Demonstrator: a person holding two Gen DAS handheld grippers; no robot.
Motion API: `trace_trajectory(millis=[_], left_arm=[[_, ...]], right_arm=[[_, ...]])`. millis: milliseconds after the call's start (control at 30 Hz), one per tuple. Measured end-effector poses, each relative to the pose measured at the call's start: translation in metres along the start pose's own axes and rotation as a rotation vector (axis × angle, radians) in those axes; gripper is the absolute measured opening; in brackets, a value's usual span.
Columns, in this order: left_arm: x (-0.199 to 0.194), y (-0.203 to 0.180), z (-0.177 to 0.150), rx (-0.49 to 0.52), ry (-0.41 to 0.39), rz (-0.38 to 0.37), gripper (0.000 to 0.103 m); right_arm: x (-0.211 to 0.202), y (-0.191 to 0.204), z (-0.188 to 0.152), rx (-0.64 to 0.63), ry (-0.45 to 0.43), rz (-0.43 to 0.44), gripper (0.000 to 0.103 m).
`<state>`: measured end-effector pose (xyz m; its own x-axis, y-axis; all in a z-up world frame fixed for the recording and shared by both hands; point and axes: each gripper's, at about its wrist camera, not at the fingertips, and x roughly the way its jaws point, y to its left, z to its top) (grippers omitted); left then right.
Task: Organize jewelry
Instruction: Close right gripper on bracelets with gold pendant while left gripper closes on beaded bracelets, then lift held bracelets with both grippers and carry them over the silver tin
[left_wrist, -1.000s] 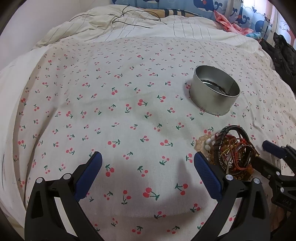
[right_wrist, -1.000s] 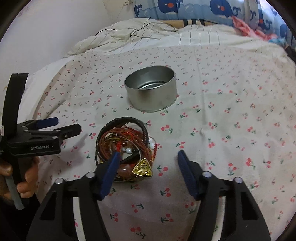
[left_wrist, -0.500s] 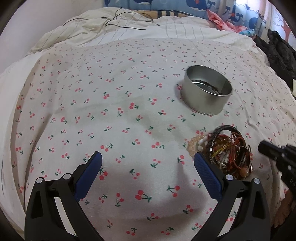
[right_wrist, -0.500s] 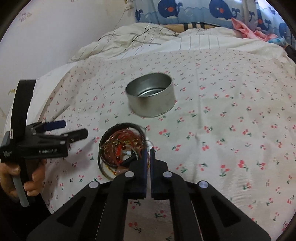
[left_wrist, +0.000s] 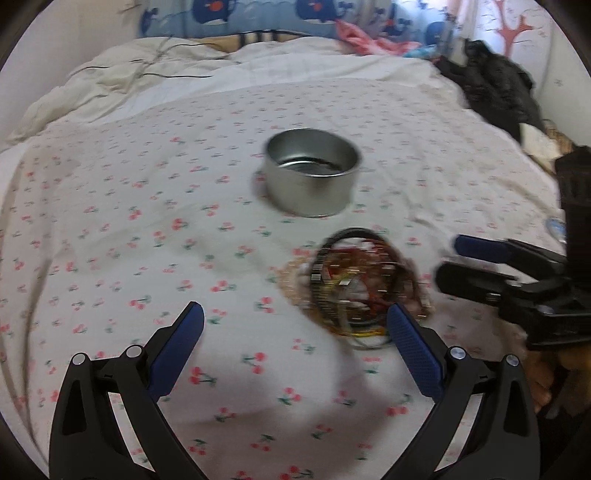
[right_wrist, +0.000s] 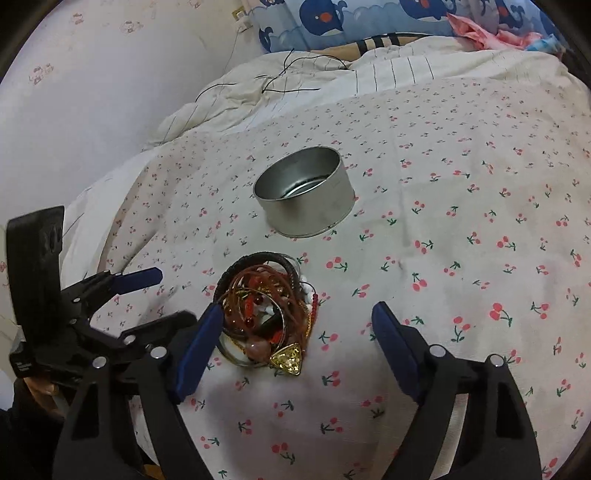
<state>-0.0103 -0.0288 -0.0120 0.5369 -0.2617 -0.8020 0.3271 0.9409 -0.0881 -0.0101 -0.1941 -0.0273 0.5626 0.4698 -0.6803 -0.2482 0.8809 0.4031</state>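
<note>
On a bed (left_wrist: 110, 206) spread with a cherry-print sheet, the left wrist view takes in a round metal tin (left_wrist: 312, 171) standing upright near mid-frame, its inside hard to read through the blur. Nearer the camera and a little right lies a tangled pile of jewelry (left_wrist: 358, 288), bangles and beads smeared by motion. The left tool (left_wrist: 295, 325) hangs above the sheet with its blue-padded jaws released and wide, nothing between them; its right pad overlaps the pile's near edge in the frame, though contact cannot be judged. At the right edge the right tool (left_wrist: 476, 262) points in toward the pile, held by a hand (left_wrist: 543, 376) seen only in part. A rumpled quilt, black cord and whale-print pillow sit at the head of the bed. Through the right wrist view, the same tin (right_wrist: 304, 192) sits beyond the jewelry (right_wrist: 266, 310), apart from it, with a gold triangular pendant (right_wrist: 286, 358) at the pile's near side. The right tool (right_wrist: 295, 328) is opening, its jaws wide; the left pad stands just beside the pile, the right pad well clear, gripping nothing. At left the left tool (right_wrist: 151, 291) angles toward the pile, spread and empty.
</note>
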Motion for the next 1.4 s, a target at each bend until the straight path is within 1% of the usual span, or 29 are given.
trace_trajectory(millis=[67,100,167,200,233,300,367,433,467,533,567,667,800,867,933,1000,1133,1267,1333,1367,1400], left_arm=[[-0.003,-0.004,-0.002,-0.001,-0.005,-0.07,0.095],[-0.004,-0.007,-0.002,0.006,-0.007,-0.09,0.095],[-0.004,-0.013,-0.005,0.032,-0.01,-0.091,0.088],[-0.003,-0.016,-0.006,0.043,-0.006,-0.096,0.083],[-0.002,-0.017,-0.007,0.045,-0.003,-0.112,0.073],[0.001,-0.018,-0.008,0.038,0.009,-0.146,0.063],[0.005,-0.019,-0.009,0.045,0.024,-0.16,0.053],[0.014,-0.018,-0.009,0.041,0.054,-0.175,0.029],[0.017,-0.017,-0.011,0.036,0.066,-0.174,0.026],[0.022,-0.016,-0.01,0.037,0.073,-0.157,0.014],[0.022,-0.014,-0.011,0.034,0.075,-0.145,0.01],[0.023,-0.006,-0.01,-0.009,0.079,-0.165,0.006],[0.017,-0.004,-0.01,-0.009,0.052,-0.15,0.001],[0.011,-0.001,-0.008,0.0,0.039,-0.133,0.001],[0.009,0.005,-0.006,-0.017,0.039,-0.123,0.001],[0.007,0.013,-0.006,-0.027,0.04,-0.093,0.001],[0.008,0.024,-0.005,-0.05,0.049,-0.081,0.001],[0.009,0.021,-0.005,-0.044,0.053,-0.081,0.001],[0.009,0.021,-0.005,-0.043,0.051,-0.082,0.001],[0.008,0.022,-0.005,-0.045,0.05,-0.086,0.001],[0.007,0.022,-0.005,-0.048,0.049,-0.094,0.001]], right_arm=[[-0.002,-0.002,0.001,0.016,-0.013,-0.004,0.08],[-0.004,-0.004,0.001,0.028,-0.02,-0.005,0.08],[-0.005,-0.006,0.002,0.035,-0.024,-0.009,0.08],[-0.005,-0.007,0.001,0.035,-0.023,-0.01,0.08],[-0.004,-0.007,0.001,0.035,-0.02,-0.011,0.08],[-0.005,-0.007,0.0,0.034,-0.019,-0.015,0.08],[-0.006,-0.007,0.001,0.037,-0.024,-0.013,0.08],[-0.007,-0.007,0.001,0.036,-0.026,-0.017,0.08],[-0.007,-0.007,0.001,0.037,-0.025,-0.016,0.08],[-0.007,-0.007,0.001,0.039,-0.024,-0.014,0.08],[-0.008,-0.008,0.001,0.038,-0.025,-0.014,0.08],[-0.009,-0.009,0.001,0.04,-0.028,-0.015,0.08],[-0.008,-0.008,0.0,0.038,-0.019,-0.013,0.08],[-0.006,-0.006,-0.001,0.027,-0.015,-0.012,0.08],[-0.004,-0.004,-0.001,0.017,-0.01,-0.003,0.08],[-0.001,0.002,-0.002,-0.006,0.005,0.007,0.08],[0.006,0.026,-0.007,-0.123,0.04,0.015,0.08],[0.019,0.052,-0.021,-0.264,0.091,-0.05,0.08],[0.017,0.061,-0.025,-0.316,0.067,-0.087,0.08],[0.016,0.063,-0.027,-0.327,0.065,-0.081,0.08],[0.016,0.064,-0.027,-0.33,0.063,-0.07,0.078]])
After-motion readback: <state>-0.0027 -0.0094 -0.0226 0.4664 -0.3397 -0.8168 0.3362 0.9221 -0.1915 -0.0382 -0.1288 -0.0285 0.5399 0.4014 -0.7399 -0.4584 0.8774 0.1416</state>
